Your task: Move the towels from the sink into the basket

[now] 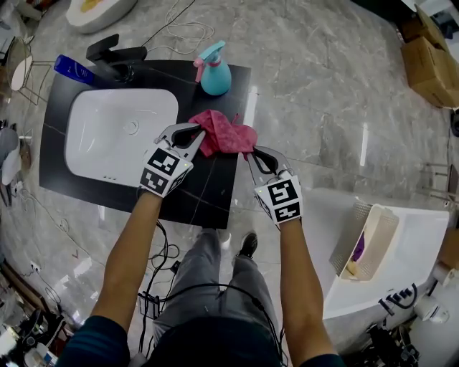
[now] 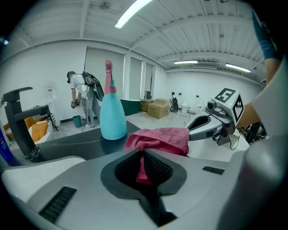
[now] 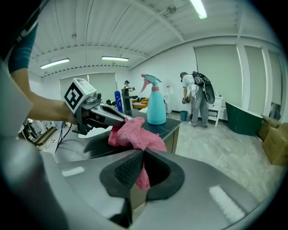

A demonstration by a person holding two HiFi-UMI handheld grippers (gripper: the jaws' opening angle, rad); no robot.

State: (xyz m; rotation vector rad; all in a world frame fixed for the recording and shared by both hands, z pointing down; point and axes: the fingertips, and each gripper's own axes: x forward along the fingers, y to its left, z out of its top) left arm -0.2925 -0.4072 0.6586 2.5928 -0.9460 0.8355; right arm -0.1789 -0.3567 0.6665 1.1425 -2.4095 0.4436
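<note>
The left tongs [image 1: 198,136] are clamped on one edge of the pink towel [image 1: 226,133], with a fold pinched between their ribbed pads. The right tongs [image 1: 252,153] grip its opposite edge. The towel is deep rose terry, bunched and crumpled, strung between the two just right of the white sink [image 1: 100,143], over the black table [image 1: 208,193]. A teal spray bottle [image 1: 214,72] stands beyond the sink's right corner. The basket [image 1: 373,236] sits well right of the sink.

Large lab-like hall: freestanding sink counter [image 1: 208,195], marble floor [image 1: 323,86], cardboard boxes [image 1: 430,61], trailing cables [image 1: 161,258], ceiling strip lights [image 2: 130,13].
</note>
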